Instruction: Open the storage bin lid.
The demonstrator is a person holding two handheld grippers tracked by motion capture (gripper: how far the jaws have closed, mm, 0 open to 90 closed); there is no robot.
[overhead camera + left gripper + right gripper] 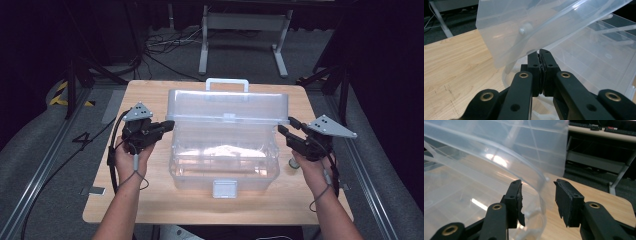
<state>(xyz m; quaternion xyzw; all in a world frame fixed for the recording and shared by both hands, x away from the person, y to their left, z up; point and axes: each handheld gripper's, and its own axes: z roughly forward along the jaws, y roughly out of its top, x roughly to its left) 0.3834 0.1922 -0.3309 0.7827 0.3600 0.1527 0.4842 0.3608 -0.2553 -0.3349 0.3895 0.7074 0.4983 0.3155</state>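
At the centre of the wooden table (pixel 150 200), a clear plastic storage box (pixel 223 160) stands with its hinged lid (pixel 227 106) raised. Left gripper (pixel 169 126): jaws clenched together, tips just under the lid's left edge, seemingly propping it. Right gripper (pixel 283 131): jaws released and spread astride the box's right rim, pressing nothing. Judged progress: lid unlatched and lifted, latch (pixel 224 188) hanging free; something pale lies inside.

box (pixel 225 125): clear glossy smooth plastic | table (pixel 150 200): matt light wood grain | jaw pads: matt black, frayed
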